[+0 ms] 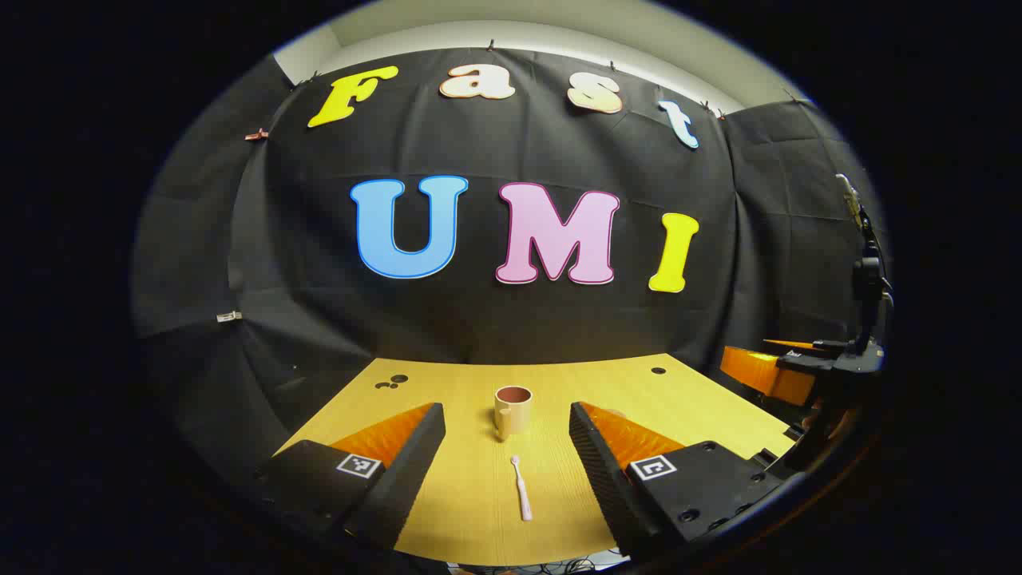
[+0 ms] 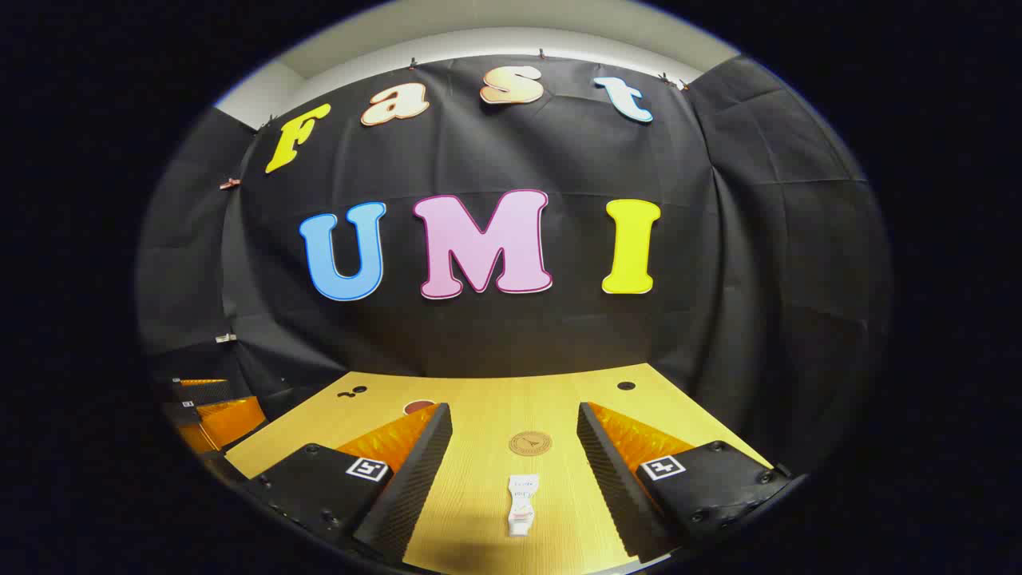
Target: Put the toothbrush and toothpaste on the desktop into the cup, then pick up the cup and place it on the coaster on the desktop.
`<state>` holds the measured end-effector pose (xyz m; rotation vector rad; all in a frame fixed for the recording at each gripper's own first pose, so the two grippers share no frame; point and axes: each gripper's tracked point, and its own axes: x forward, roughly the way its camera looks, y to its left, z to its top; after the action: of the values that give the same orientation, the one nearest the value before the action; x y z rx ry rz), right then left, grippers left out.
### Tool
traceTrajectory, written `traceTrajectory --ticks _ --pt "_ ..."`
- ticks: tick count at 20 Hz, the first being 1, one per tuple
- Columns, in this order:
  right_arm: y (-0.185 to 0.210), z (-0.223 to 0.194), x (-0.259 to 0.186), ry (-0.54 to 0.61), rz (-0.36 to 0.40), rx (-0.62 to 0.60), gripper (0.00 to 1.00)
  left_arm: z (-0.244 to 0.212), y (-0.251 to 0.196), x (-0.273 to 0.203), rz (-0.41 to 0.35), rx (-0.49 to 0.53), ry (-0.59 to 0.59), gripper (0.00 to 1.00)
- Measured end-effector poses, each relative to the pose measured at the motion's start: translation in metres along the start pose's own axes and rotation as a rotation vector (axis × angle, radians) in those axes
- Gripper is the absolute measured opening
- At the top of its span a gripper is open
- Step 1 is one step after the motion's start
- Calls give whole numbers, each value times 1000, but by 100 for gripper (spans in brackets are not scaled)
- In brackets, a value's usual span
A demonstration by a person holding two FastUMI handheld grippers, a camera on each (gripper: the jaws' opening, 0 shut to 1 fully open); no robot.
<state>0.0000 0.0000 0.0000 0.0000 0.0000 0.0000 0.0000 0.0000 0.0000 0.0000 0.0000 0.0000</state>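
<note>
Ahead, both grippers, left [image 1: 506, 435] and right [image 2: 515, 435], gape empty; the thin toothbrush [image 1: 520, 487] and flat toothpaste [image 2: 520, 493] risk slipping from a shallow pinch.

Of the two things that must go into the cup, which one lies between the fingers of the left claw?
The toothbrush. It is thin, with its head pointing toward the cup; the toothpaste, a flat tube, lies before the right claw instead.

We see a tan cup [image 1: 512, 410] upright on the wooden table, a white toothbrush [image 1: 520, 487] lying flat before it, a white toothpaste tube [image 2: 521, 504] lying flat near a round brown coaster [image 2: 530, 443].
</note>
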Motion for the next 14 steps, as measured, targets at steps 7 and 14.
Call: traceTrajectory --ticks 7,14 --pt "-10 -17 30 66 -15 15 97 -6 3 27 17 -5 14 97" --pt "2 -31 55 121 24 -17 97 -15 17 43 64 -31 44 98"
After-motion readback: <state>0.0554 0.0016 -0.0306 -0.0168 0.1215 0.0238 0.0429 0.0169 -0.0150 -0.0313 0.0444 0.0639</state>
